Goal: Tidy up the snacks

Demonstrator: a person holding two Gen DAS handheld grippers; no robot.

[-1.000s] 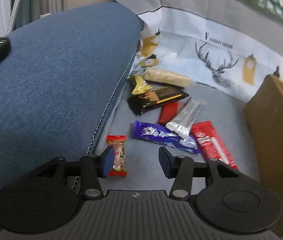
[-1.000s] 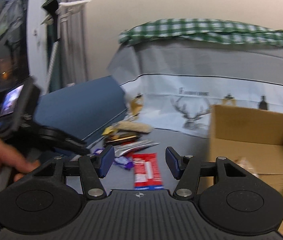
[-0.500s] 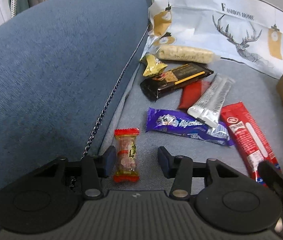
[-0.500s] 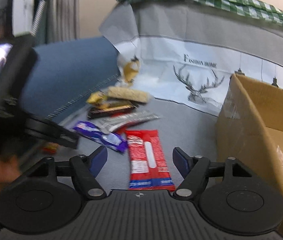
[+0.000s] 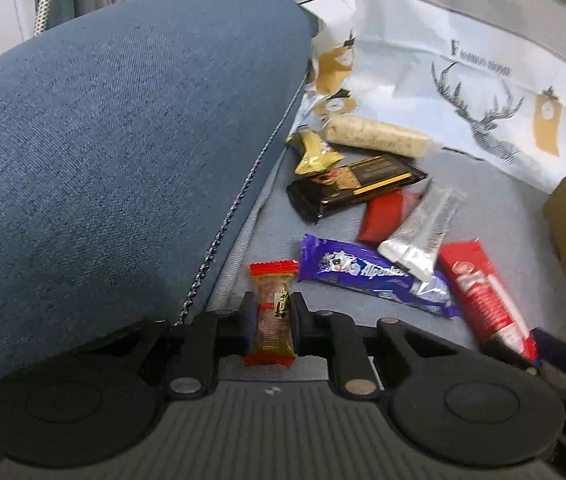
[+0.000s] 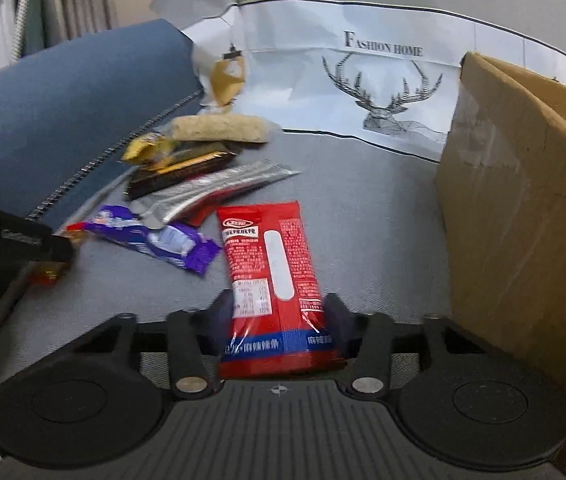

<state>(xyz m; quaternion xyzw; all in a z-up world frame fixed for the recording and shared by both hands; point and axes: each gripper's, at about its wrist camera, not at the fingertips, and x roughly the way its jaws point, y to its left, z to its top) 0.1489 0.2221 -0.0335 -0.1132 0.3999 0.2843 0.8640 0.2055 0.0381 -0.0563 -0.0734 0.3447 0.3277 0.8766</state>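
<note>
Snacks lie on a grey sofa seat [image 5: 483,208]. My left gripper [image 5: 273,320] is shut on a small red-ended candy [image 5: 273,308] that lies on the seat beside the blue armrest. My right gripper [image 6: 279,320] is closed around the near end of a long red snack packet [image 6: 269,264]; its fingers touch the packet's sides. A purple bar [image 5: 371,276], a silver sachet [image 5: 423,232], a black-and-gold bar [image 5: 359,184], a gold candy [image 5: 315,154] and a beige cereal bar [image 5: 375,136] lie beyond. The left gripper also shows in the right wrist view [image 6: 43,244].
A blue armrest [image 5: 123,140] rises on the left. An open cardboard box [image 6: 523,208] stands on the right of the seat. A white cloth with a deer print [image 6: 383,88] drapes over the sofa back.
Both grippers moved forward and down and closed. The left one took the small candy between its fingers. The right one closed around the red packet's near end.
</note>
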